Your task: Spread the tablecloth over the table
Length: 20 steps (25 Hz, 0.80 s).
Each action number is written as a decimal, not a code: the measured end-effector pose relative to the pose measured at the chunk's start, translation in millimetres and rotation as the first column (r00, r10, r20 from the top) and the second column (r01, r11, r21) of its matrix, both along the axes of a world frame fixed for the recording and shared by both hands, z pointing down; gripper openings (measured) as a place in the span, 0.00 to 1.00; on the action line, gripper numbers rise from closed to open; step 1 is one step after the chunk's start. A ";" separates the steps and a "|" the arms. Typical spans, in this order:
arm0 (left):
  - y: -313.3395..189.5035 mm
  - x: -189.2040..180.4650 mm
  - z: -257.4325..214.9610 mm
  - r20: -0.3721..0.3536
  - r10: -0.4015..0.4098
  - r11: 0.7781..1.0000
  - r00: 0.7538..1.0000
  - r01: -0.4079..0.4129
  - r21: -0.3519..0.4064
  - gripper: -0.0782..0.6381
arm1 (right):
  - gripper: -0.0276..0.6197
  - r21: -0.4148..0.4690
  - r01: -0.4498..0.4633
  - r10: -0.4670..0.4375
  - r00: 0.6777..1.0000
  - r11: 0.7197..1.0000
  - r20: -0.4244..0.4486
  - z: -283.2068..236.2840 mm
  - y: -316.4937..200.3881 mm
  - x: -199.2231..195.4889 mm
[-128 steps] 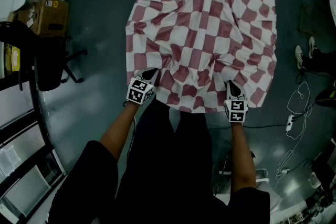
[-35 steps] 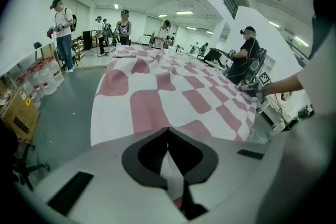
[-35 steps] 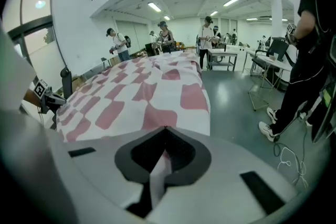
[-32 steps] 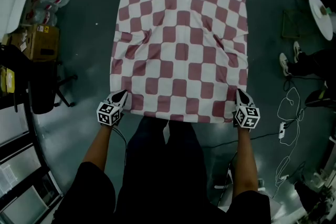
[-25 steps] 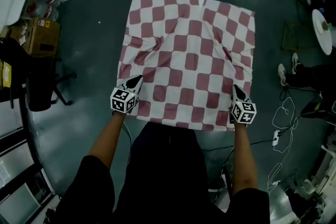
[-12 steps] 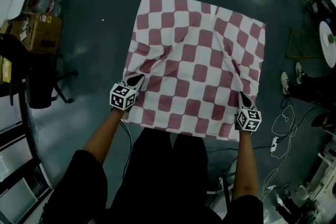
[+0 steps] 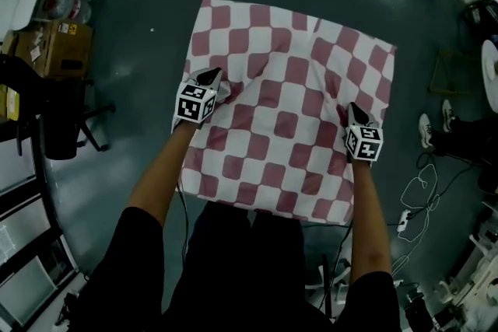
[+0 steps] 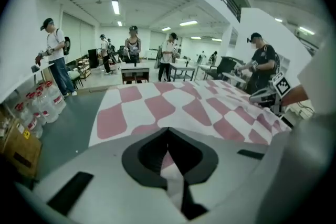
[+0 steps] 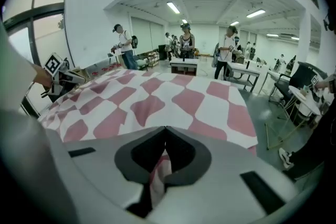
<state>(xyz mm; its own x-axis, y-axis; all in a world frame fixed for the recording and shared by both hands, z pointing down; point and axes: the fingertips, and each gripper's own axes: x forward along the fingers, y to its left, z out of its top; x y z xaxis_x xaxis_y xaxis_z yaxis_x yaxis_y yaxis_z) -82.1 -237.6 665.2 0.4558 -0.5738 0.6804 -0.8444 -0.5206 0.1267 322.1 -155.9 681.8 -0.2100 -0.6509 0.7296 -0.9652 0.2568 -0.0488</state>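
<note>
The left gripper [image 7: 208, 78] is closed on a fold of the red-and-white checked fabric tablecloth [image 7: 288, 113] — the right gripper [image 7: 354, 113] pinches it too. The nearly square cloth fills the frame centre, skewed slightly clockwise, its near edge towards the bottom. A brown cardboard box [image 7: 54, 50] and a black chair [image 7: 58, 120] stand at the left edge — apart from the cloth.

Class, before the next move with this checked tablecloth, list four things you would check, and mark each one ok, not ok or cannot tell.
1. Left claw shut on the tablecloth: ok.
2. Right claw shut on it: ok.
3. Cloth lying smooth: not ok, creases run beside the left claw.
4. Cover over the whole table: cannot tell, the cloth hides it.
</note>
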 end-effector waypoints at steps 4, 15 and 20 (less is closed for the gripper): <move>-5.6 4.6 41.8 0.100 0.065 0.992 0.993 -0.054 -0.112 0.12 | 0.07 -0.062 0.024 -0.025 1.000 0.998 -0.005 21.3 -3.0 1.8; -43.5 -21.6 41.9 0.092 0.098 0.990 0.991 -0.087 -0.113 0.12 | 0.07 -0.078 -0.001 0.003 1.000 0.997 0.024 19.9 -27.4 29.0; -52.7 -15.1 19.6 0.021 0.090 0.995 0.996 -0.089 -0.044 0.12 | 0.07 -0.002 -0.030 0.030 0.994 1.000 0.104 -5.0 -45.0 20.7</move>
